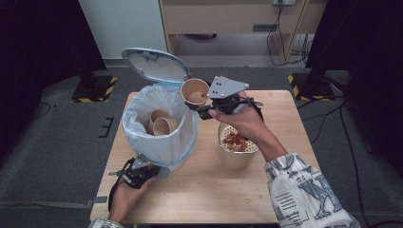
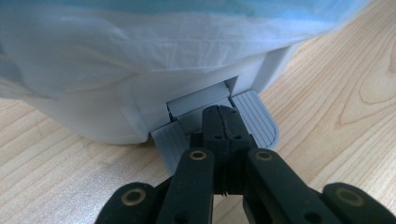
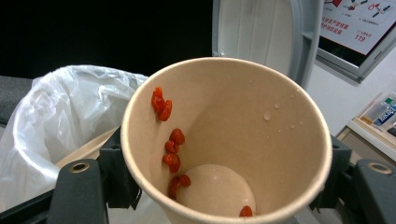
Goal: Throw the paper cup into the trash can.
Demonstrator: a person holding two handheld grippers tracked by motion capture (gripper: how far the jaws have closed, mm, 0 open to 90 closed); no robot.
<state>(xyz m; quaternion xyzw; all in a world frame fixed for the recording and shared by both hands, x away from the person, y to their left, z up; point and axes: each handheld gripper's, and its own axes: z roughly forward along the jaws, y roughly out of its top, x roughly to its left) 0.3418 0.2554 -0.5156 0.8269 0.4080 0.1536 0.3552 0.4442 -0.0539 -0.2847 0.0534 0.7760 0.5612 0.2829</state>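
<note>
A white pedal bin (image 1: pixel 142 142) lined with a pale plastic bag (image 1: pixel 183 133) stands at the table's left, its lid (image 1: pixel 154 64) up. Two brown paper cups (image 1: pixel 161 124) lie inside. My left gripper (image 1: pixel 145 171) is shut, its tip (image 2: pixel 223 114) pressing down on the grey pedal (image 2: pixel 259 116). My right gripper (image 1: pixel 198 103) is shut on a paper cup (image 1: pixel 195 91), held tilted at the bin's right rim. In the right gripper view that cup (image 3: pixel 261 121) sits between the jaws, with a few red berries (image 3: pixel 172 148) stuck to its wet inner wall.
A white strainer of red berries (image 1: pixel 236 141) rests on a paper bowl (image 1: pixel 234 161) at the table's middle right, under my right forearm. The wooden table (image 1: pixel 209 194) ends close behind the bin. The bag's open mouth (image 3: pixel 51 116) lies left of the cup.
</note>
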